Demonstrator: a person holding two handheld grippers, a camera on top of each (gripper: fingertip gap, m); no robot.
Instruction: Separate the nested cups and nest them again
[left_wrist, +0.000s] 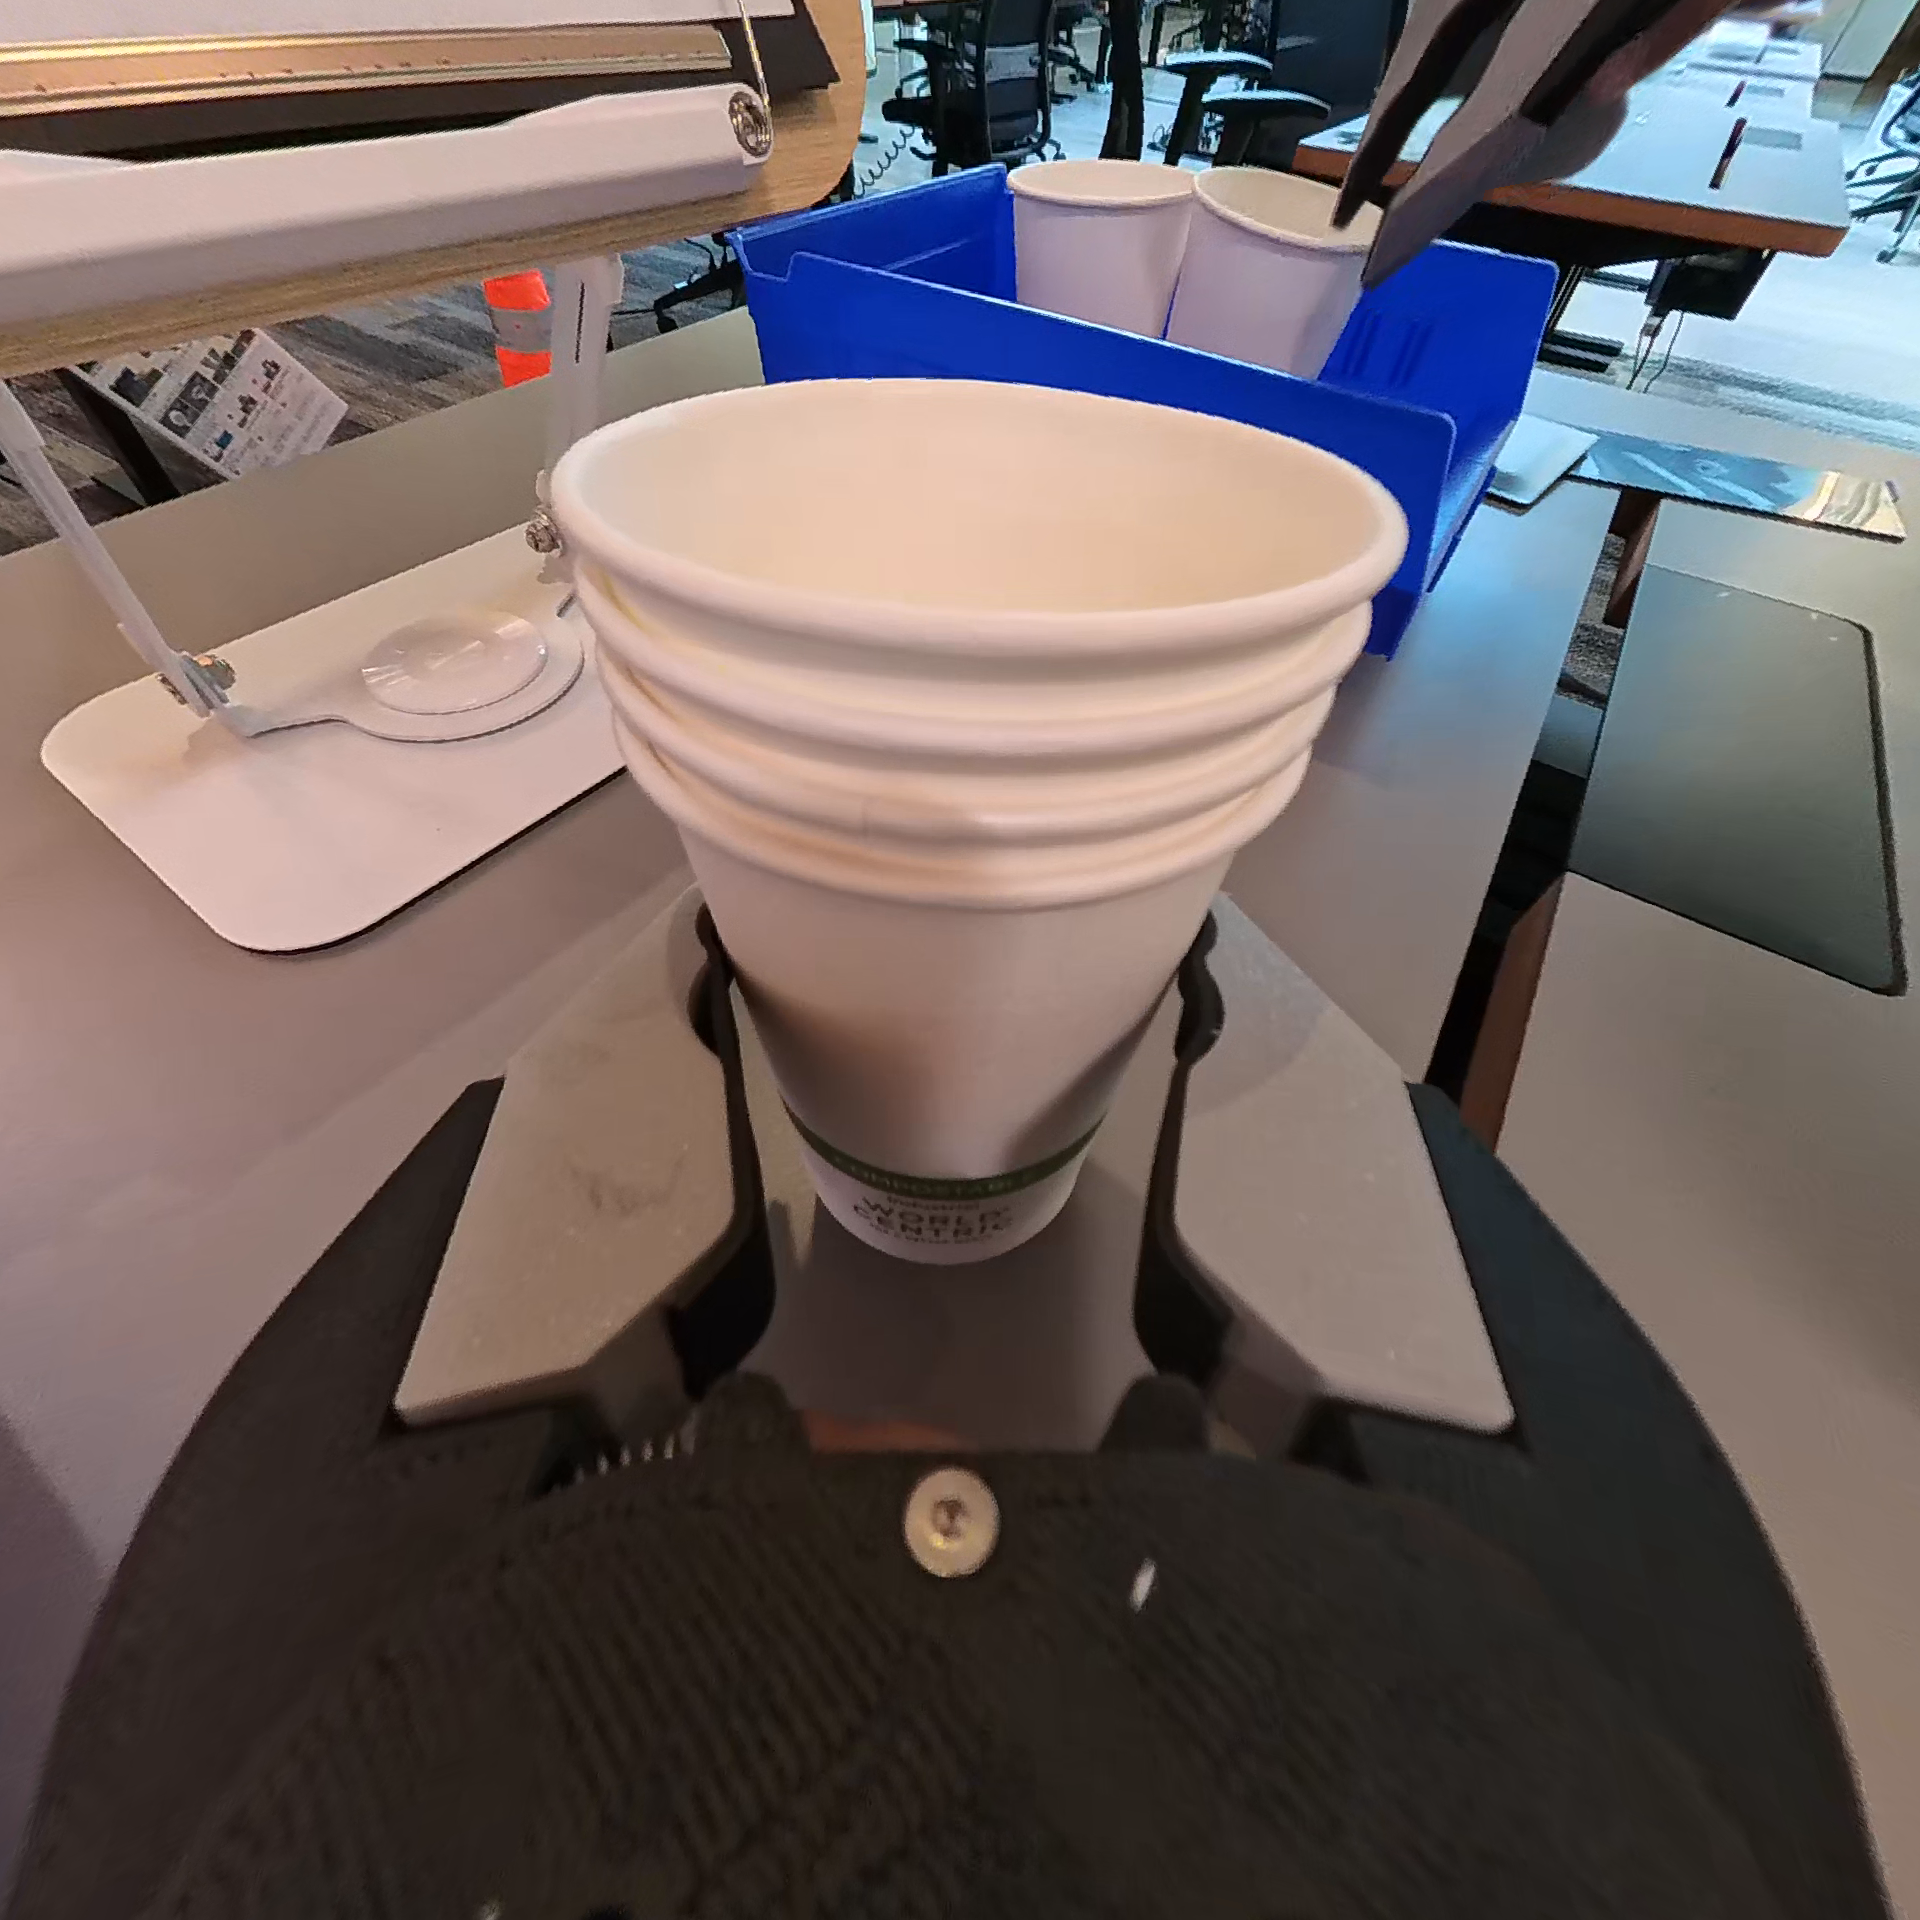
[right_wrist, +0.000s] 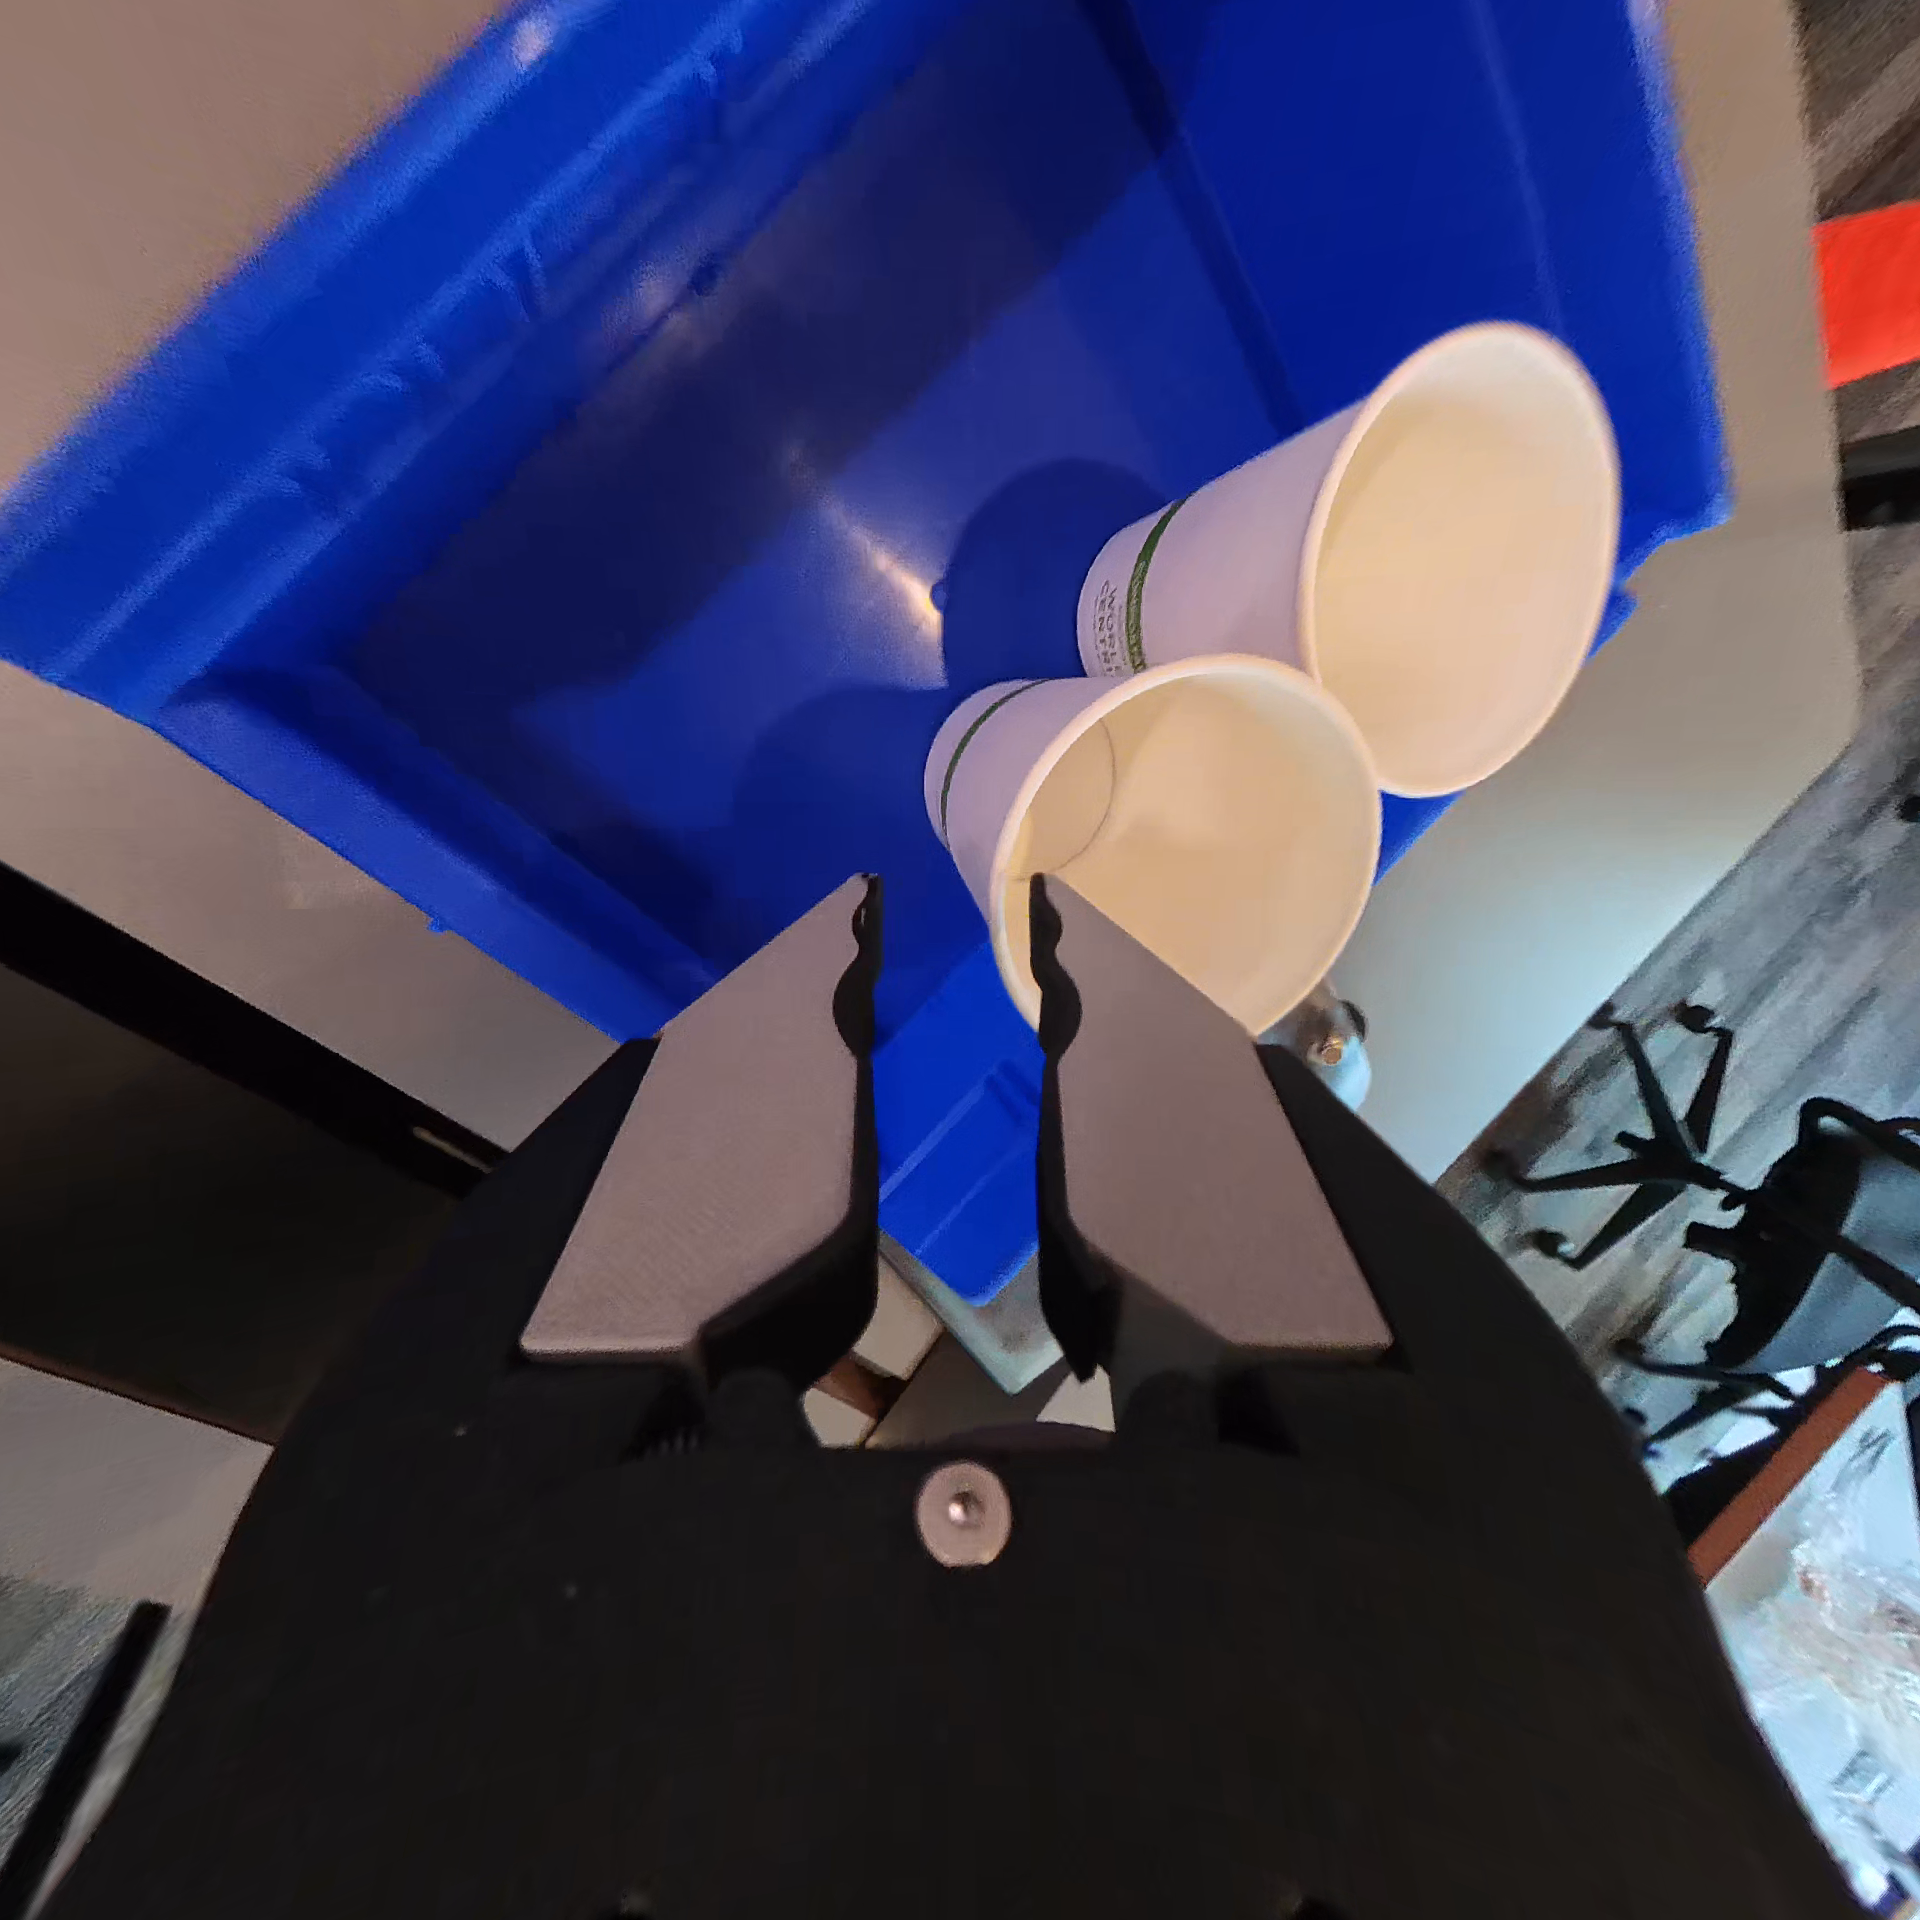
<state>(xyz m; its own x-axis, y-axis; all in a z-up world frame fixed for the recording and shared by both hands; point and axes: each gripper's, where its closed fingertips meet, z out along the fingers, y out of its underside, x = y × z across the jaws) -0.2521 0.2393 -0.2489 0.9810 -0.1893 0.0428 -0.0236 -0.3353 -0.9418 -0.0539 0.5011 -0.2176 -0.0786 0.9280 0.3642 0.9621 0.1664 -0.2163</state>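
Observation:
My left gripper (left_wrist: 956, 935) is shut on the lower body of a stack of several nested white paper cups (left_wrist: 966, 727), held upright above the grey table (left_wrist: 208, 1091). Behind it, a blue bin (left_wrist: 1091, 322) holds two single white cups, a left one (left_wrist: 1096, 249) and a right one (left_wrist: 1262, 281). My right gripper (left_wrist: 1363, 247) hangs over the right cup's rim. In the right wrist view the right gripper (right_wrist: 953, 883) is open and empty. One finger is over the near cup's (right_wrist: 1195, 831) mouth and the other is outside its rim. The far cup (right_wrist: 1455, 561) stands beside it in the bin (right_wrist: 623, 468).
A white stand base with a round lens (left_wrist: 312, 790) sits on the table at the left, under a wood-edged board (left_wrist: 312, 260). A black mat (left_wrist: 1745, 790) lies at the right. Office chairs (right_wrist: 1787, 1226) and desks stand beyond the table. Some 35 cm of space lies between my two pairs of fingers.

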